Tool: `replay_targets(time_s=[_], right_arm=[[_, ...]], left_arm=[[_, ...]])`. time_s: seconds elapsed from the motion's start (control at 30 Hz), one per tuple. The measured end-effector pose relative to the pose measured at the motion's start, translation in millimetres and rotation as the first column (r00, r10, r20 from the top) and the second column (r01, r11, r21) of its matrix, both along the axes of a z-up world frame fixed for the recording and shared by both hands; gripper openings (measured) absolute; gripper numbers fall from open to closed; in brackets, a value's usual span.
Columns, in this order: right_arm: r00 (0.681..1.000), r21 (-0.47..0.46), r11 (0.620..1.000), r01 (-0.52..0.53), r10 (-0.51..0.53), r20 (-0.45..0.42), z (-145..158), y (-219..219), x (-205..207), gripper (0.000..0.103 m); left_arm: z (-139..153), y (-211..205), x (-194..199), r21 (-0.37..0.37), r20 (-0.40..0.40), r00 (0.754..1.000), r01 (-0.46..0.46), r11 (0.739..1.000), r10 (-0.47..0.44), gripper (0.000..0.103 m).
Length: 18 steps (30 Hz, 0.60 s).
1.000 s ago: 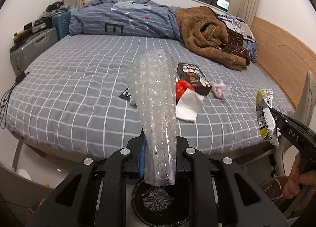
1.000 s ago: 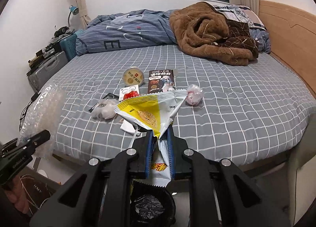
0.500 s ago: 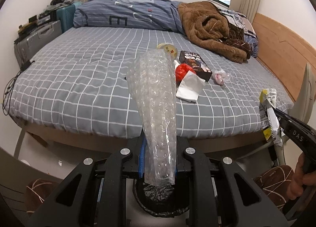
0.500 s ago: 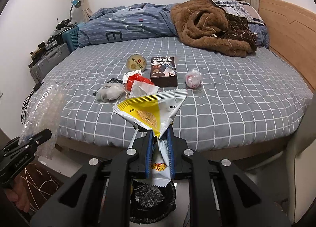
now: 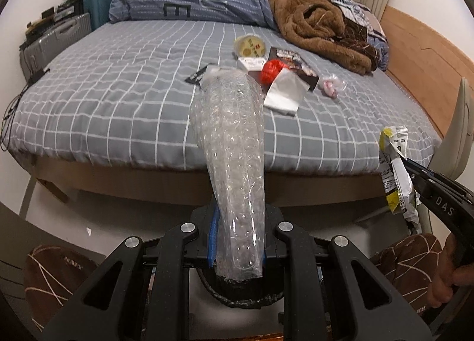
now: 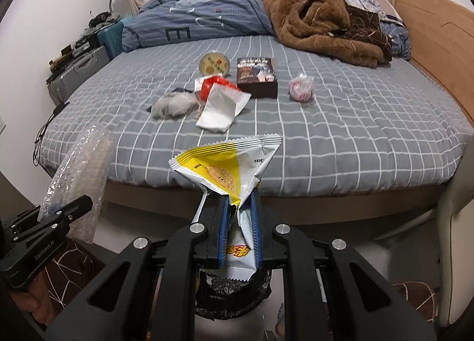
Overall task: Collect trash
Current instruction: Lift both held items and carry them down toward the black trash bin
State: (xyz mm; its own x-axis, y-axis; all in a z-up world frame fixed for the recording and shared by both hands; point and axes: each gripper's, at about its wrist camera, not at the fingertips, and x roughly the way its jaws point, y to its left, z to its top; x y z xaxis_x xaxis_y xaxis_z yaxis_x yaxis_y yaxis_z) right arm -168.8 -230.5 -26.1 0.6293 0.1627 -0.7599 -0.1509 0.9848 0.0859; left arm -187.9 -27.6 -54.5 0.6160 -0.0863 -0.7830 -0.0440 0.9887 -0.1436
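Each of the 2 hand-held grippers carries 1 piece of trash above a black-lined bin on the floor at the foot of a bed.

The left gripper (image 5: 237,240) has its jaws closed on the lower end of a roll of bubble wrap (image 5: 229,145). The roll's long axis runs straight out along the fingers, up and away toward the bed, and its short bottom end hangs just past the jaws, directly over the bin (image 5: 240,296).

The right gripper (image 6: 239,231) has its jaws closed on the pinched middle of a yellow and white snack bag (image 6: 228,169). The bag's wide sealed end fans out forward and up; its narrow tail points down between the jaws toward the same bin (image 6: 231,290), which sits right beneath.

The relation that matters is vertical: the bin lies below both pairs of jaws, close under them, so releasing should likely drop either piece in. The wrap is long and leans forward, so it may tip over the rim instead of falling straight. Neither gripper looks clearly nearer to the bin.

More trash is left on the grey checked bed (image 6: 355,133): a white bag (image 6: 222,107), a red wrapper (image 6: 210,87), a dark box (image 6: 257,75), a round lid (image 6: 214,64), a pink wad (image 6: 301,90) and a grey clump (image 6: 173,105), all well apart from both grippers.
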Motion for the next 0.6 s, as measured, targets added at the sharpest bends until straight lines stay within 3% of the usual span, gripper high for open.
replay_targets(time_s=[0.6], right_arm=[[0.980,-0.004,1.000,-0.005,0.004,-0.197,-101.3,9.9,12.1,0.013]], left_arm=[[-106.3,-1.7,13.3,-0.007,-0.184,0.983,-0.001,1.000,-0.001,0.019]])
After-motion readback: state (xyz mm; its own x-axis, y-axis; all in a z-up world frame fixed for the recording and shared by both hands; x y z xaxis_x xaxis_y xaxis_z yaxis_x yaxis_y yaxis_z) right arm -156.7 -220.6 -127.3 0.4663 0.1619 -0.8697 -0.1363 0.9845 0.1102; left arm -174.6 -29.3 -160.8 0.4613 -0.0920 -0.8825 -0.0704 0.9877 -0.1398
